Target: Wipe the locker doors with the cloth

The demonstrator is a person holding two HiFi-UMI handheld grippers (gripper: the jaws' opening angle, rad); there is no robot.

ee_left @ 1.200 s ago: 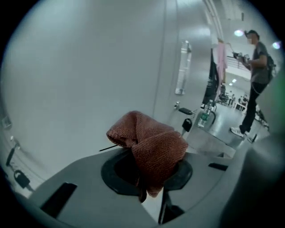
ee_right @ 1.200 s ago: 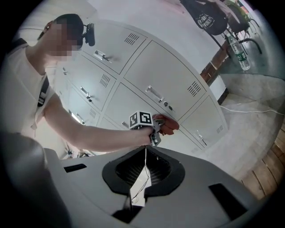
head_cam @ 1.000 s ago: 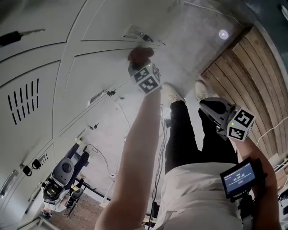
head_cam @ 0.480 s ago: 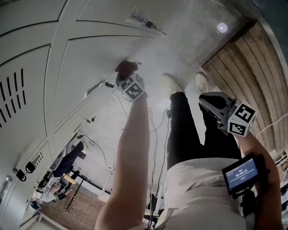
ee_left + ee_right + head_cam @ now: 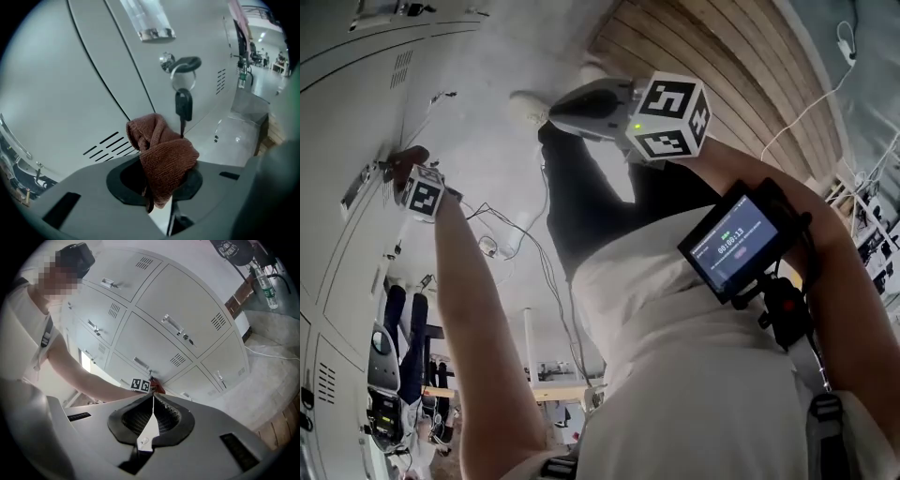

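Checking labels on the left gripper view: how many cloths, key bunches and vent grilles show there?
cloth: 1
key bunch: 1
vent grilles: 2
Total: 4

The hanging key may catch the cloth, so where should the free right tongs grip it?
Grip the black head of the hanging key, coming straight toward the locker door. It dangles below its ring with its broad face outward, so pinching its two side edges seems safest.

Cable (image 5: pixel 271 353) on grey concrete floor (image 5: pixel 276 378)
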